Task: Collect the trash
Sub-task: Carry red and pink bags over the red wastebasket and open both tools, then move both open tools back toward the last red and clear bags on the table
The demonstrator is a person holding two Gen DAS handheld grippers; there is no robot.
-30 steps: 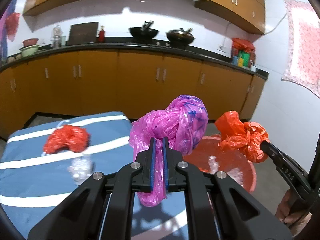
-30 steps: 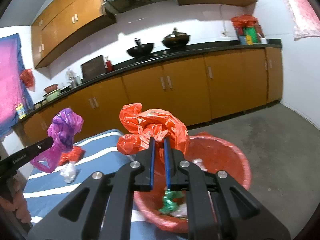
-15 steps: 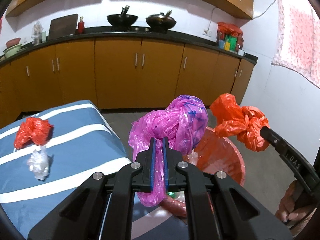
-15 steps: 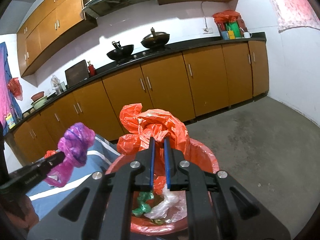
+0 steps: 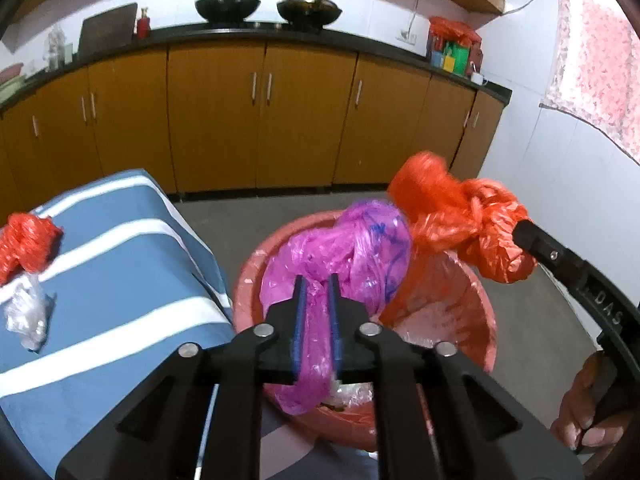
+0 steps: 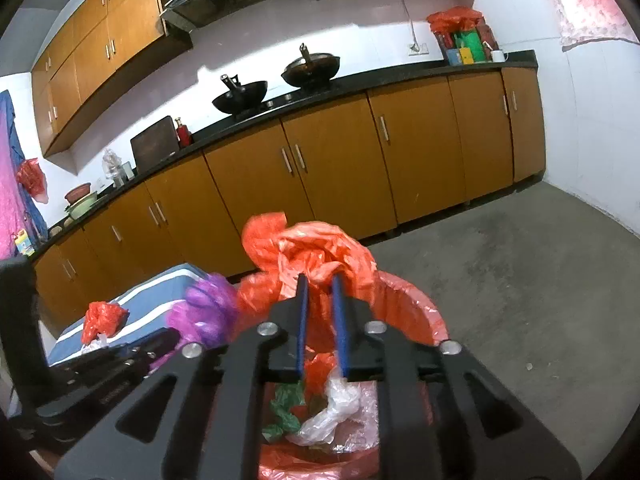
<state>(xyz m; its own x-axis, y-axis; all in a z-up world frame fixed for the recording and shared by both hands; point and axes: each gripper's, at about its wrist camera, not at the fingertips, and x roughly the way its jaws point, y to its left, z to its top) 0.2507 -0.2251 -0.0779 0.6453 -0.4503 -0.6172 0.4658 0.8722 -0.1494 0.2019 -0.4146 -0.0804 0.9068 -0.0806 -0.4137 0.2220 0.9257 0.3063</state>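
Both tools w/ jaws just parted: left tool has pink bag loose between pads, right tool likewise w/ orange bag, red tub directly below both.

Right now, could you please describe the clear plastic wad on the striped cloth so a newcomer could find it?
Start at the blue cloth with white stripes, left of the red bin. The clear plastic wad lies beside a crumpled red bag; it alone is colourless and see-through.
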